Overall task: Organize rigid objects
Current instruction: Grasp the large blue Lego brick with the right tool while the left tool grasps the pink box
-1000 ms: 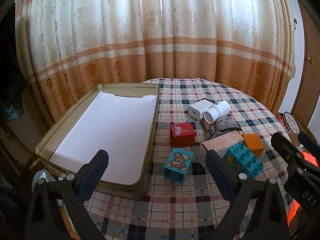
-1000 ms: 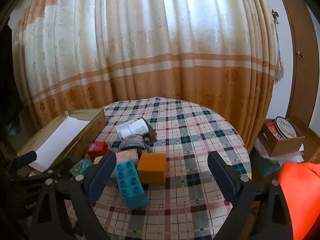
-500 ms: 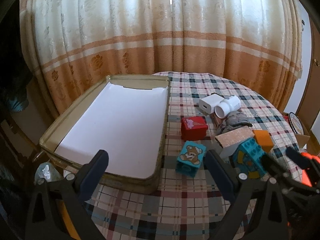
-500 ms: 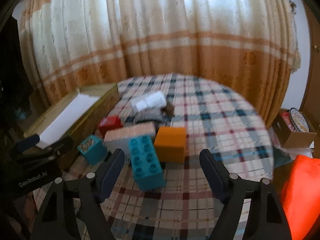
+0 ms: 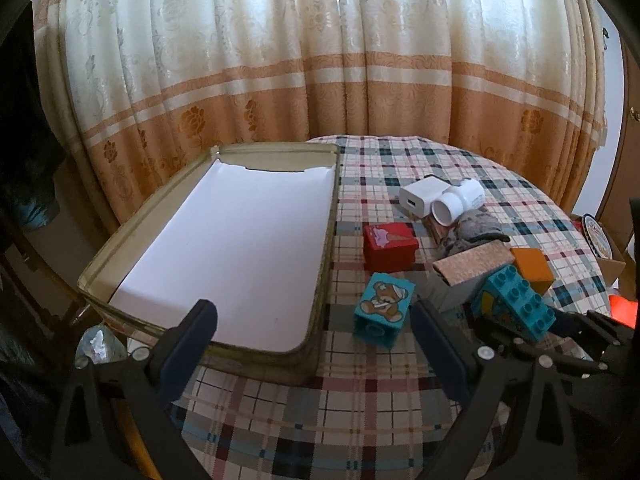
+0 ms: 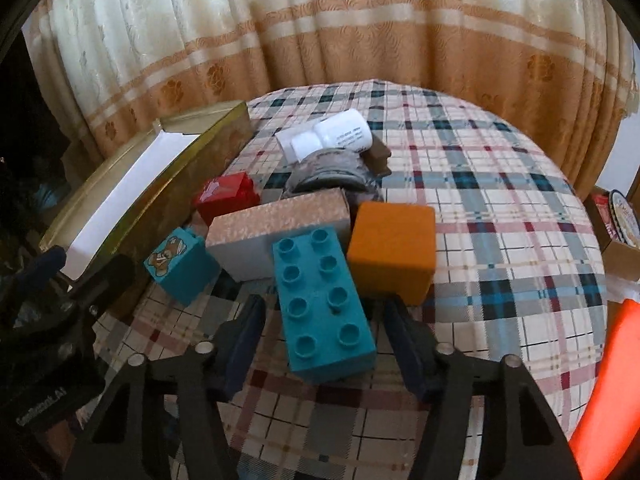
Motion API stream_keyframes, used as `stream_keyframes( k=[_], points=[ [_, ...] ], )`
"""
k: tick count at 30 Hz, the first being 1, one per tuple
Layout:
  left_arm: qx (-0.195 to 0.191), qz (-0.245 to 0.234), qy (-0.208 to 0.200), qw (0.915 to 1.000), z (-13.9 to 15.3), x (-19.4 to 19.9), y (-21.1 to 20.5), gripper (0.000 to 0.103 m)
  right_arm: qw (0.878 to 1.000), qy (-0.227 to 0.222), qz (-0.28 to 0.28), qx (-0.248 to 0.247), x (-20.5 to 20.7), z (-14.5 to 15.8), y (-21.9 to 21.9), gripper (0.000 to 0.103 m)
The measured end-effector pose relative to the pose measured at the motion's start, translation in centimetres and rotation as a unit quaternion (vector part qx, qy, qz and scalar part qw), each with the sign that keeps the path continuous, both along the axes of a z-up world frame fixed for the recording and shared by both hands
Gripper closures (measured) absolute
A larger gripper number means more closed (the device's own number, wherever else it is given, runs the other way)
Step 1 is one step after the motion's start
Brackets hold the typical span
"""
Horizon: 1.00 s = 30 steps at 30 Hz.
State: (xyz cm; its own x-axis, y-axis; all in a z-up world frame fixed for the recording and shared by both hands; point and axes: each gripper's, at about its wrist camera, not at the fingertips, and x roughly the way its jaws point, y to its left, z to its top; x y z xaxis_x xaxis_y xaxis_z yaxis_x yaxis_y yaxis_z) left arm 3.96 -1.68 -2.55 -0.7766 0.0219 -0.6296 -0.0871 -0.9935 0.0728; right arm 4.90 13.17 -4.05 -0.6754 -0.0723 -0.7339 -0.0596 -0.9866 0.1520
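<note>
The right tongs [image 6: 325, 334] are closing around the teal studded brick [image 6: 325, 307], which sits between them on the counter [image 6: 500, 216]; the pads do not seem to press it yet. Next, I think: pinch, lift, carry to the tin box [image 5: 324, 264] past the left tongs [image 5: 314, 334], spread and empty. The brick's bottom is hidden.

Soft daylight through the backlit curtain [image 5: 320, 40], dim dark corners, strong fisheye bending, slight blur.

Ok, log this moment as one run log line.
right gripper: closing around teal brick, not yet gripped | left gripper: open, empty, by tin | tin: no objects inside
</note>
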Motion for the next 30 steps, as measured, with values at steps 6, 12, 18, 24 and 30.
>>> stream_keyframes(
  k=[6, 12, 18, 24, 30],
  points=[
    [0.001, -0.002, 0.003, 1.0000, 0.1, 0.0, 0.0, 0.004, 1.000, 0.007, 0.014, -0.016, 0.2, -0.1, 0.3, 0.067],
    [0.004, -0.027, 0.018, 0.9995, 0.9, 0.0, 0.3, 0.004, 0.996, 0.045, 0.027, -0.072, 1.5, 1.4, 1.1, 0.068],
    [0.003, -0.089, 0.016, 0.9959, 1.5, -0.6, 2.8, 0.004, 0.992, 0.113, -0.042, -0.043, 3.1, 4.7, 3.7, 0.068],
    [-0.053, -0.180, -0.012, 0.9821, 0.6, -2.3, 8.4, 0.004, 0.989, 0.121, -0.083, -0.032, 3.0, 5.6, 5.9, 0.068],
    [-0.060, -0.214, -0.064, 0.9730, -1.0, -4.7, 10.4, 0.013, 0.988, 0.116, -0.093, -0.036, 2.9, 5.1, 6.3, 0.068]
  ],
)
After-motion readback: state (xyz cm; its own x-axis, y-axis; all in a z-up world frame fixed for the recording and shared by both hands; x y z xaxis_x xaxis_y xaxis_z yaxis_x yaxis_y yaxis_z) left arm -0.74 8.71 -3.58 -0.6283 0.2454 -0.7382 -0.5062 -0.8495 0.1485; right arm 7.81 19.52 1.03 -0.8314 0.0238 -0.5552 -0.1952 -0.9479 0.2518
